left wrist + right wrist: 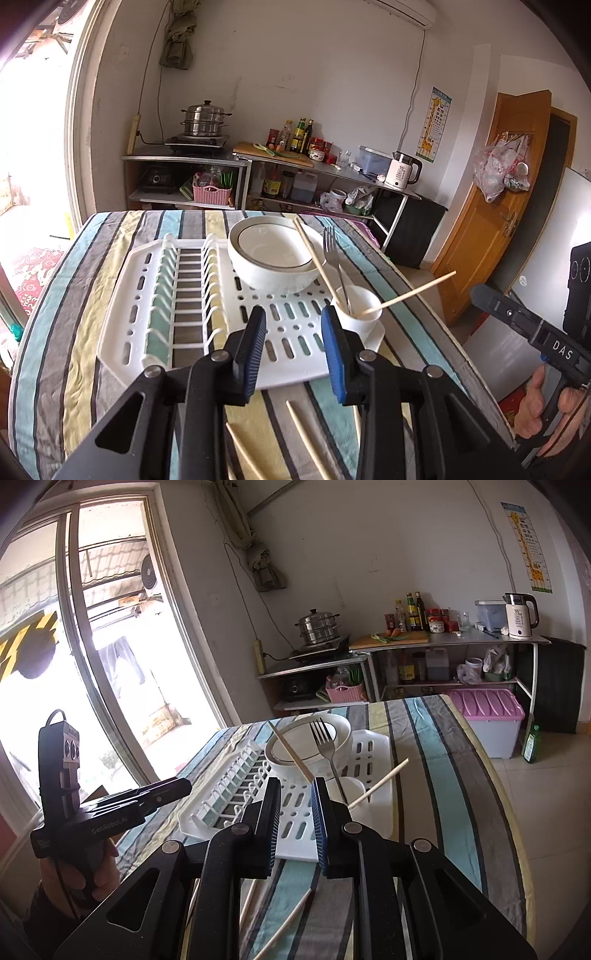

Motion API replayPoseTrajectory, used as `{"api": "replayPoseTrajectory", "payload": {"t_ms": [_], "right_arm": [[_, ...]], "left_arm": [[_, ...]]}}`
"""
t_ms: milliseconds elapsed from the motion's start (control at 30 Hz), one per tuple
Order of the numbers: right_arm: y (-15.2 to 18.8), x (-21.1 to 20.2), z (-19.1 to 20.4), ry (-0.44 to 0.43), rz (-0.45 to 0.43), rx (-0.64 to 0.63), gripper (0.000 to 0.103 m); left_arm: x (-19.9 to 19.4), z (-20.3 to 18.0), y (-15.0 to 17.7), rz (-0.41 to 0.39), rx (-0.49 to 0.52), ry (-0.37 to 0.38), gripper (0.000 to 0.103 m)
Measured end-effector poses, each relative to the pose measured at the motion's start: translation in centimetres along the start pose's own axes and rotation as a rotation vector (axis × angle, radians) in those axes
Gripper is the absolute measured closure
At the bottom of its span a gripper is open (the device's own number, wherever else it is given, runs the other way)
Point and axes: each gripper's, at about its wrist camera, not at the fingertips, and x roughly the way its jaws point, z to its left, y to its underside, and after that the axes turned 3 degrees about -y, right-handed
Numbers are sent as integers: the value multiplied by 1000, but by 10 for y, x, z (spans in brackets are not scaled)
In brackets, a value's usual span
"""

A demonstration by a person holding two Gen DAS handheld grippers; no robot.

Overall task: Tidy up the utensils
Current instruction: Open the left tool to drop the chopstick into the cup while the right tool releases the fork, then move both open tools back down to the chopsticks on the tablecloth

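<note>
Left wrist view is showing the left claw (293,332) hanging low over the striped worktop (110,236), its blue pads standing a little apart with nothing between them; the right claw (295,812), seen from its own camera, is standing narrower, also holding nothing. Both claws are pointing toward the white drying rack (147,280), which is lying flat on the cloth; a white bowl (273,254) is sitting on the rack's far part, and a white cup (360,310) is standing at the rack's near right corner. The cup is serving as the holder for the utensils, I think; a fork (332,254) is standing in it with tines up, and two chopsticks (314,254) are leaning out of it in different directions, because the cup is short and they are long. More loose chopsticks (303,435) are lying on the cloth just under the claws, near the worktop's front edge; these are not yet collected. My judgement is that the claws are empty because they are between pieces, and the loose chopsticks are the next thing to lift toward the cup; being thin and flat on soft cloth, they may slip from the pads.
</note>
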Motion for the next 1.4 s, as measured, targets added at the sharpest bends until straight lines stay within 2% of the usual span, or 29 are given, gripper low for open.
{"api": "replayPoseTrajectory", "payload": {"t_ms": [133, 400, 567, 733, 933, 1400], "right_arm": [[26, -16, 15, 19, 10, -22, 86], [77, -30, 34, -8, 79, -9, 85], [101, -36, 42, -19, 111, -15, 85], [116, -37, 42, -16, 137, 2, 85], [121, -33, 40, -12, 153, 11, 85], [124, -12, 39, 9, 204, 19, 85]], "left_arm": [[-23, 8, 34, 3, 2, -36, 70], [-57, 13, 90, 34, 24, -78, 70], [-69, 15, 113, 53, 14, -91, 70], [-72, 15, 134, 83, 0, -95, 76], [-70, 15, 144, 109, 5, -94, 78], [-51, 23, 142, 155, -13, -100, 79]]}}
